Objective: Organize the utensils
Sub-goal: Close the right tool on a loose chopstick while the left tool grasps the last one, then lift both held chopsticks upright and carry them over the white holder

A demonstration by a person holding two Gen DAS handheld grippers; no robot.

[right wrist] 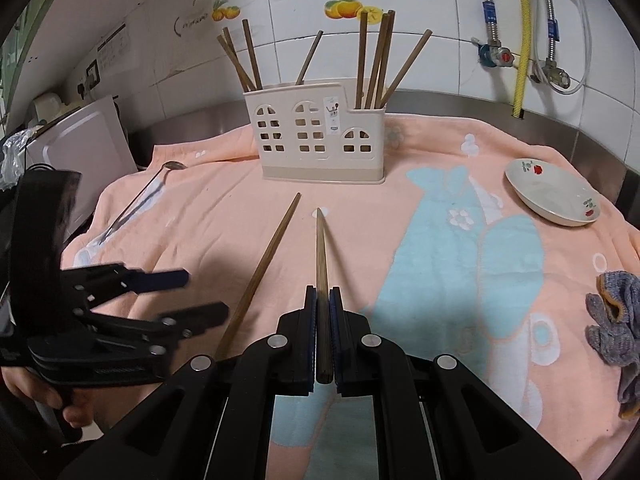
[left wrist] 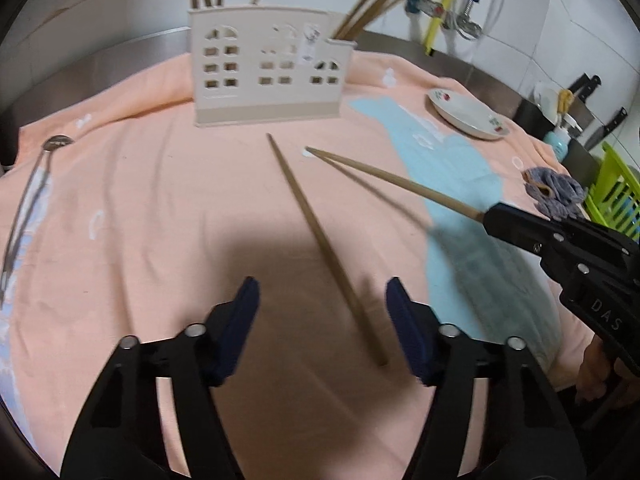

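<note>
Here right gripper jaws clamp slim wooden chopstick; left gripper jaws apart, straddling second chopstick.

We see a peach towel with a pale blue pattern spread over the table. A white flowered dish sits on it at the right, a crumpled grey cloth nearer. A yellow hose hangs on the tiled wall.
</note>
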